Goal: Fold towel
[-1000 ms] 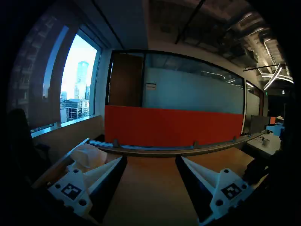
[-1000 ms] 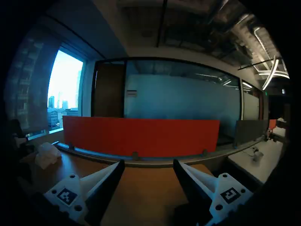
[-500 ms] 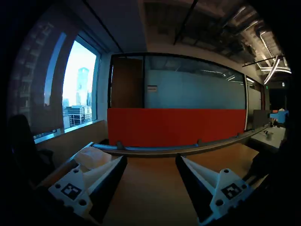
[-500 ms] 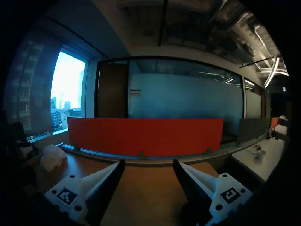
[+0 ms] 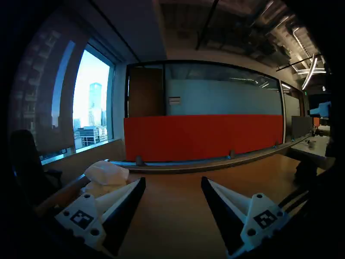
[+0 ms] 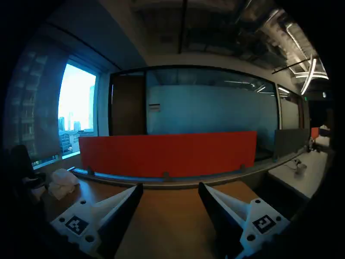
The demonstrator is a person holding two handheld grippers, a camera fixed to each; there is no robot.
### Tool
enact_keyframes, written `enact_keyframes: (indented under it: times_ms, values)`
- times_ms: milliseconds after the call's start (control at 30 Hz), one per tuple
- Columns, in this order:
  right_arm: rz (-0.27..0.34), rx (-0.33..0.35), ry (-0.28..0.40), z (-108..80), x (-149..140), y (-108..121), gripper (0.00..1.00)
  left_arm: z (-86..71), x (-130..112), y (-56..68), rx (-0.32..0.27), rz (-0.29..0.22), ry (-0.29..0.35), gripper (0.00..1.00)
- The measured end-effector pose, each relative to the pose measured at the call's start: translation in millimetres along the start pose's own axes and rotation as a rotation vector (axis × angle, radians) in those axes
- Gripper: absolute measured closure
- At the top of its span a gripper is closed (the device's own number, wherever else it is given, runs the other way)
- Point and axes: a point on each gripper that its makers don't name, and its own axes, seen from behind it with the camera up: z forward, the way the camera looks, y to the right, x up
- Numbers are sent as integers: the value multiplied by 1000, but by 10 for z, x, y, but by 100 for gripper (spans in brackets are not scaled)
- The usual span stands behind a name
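Left gripper (image 5: 172, 178) and right gripper (image 6: 170, 184) are held level over the desk (image 5: 172, 220), jaws spread wide, nothing pinched, likely staged for a grasp. Towel (image 5: 105, 172) is seen crumpled at the desk's left side, untouched

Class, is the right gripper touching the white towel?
Apart. The right gripper view shows bare desk between the right gripper and the towel.

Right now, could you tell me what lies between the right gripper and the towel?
Nothing but bare desk between the right gripper and the crumpled towel, seen in the right gripper view.
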Motion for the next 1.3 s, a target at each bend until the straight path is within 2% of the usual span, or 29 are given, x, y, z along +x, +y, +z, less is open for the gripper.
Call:
enact_keyframes:
  times_ms: [300, 733, 1133, 1300]
  values:
    - [-44, 11, -6, 23, -271, -93, 1, -19, -368, 57, 5, 23, 17, 5]
    - [-54, 35, -9, 34, -604, -186, 1, -56, -882, 54, 18, -3, 28, 5]
    - [-59, 50, -9, 33, -759, -266, 1, -6, -1100, 142, 17, 1, 38, 5]
    - [-58, 53, -10, 38, -760, -277, 1, 2, -1155, 139, 22, -1, 35, 5]
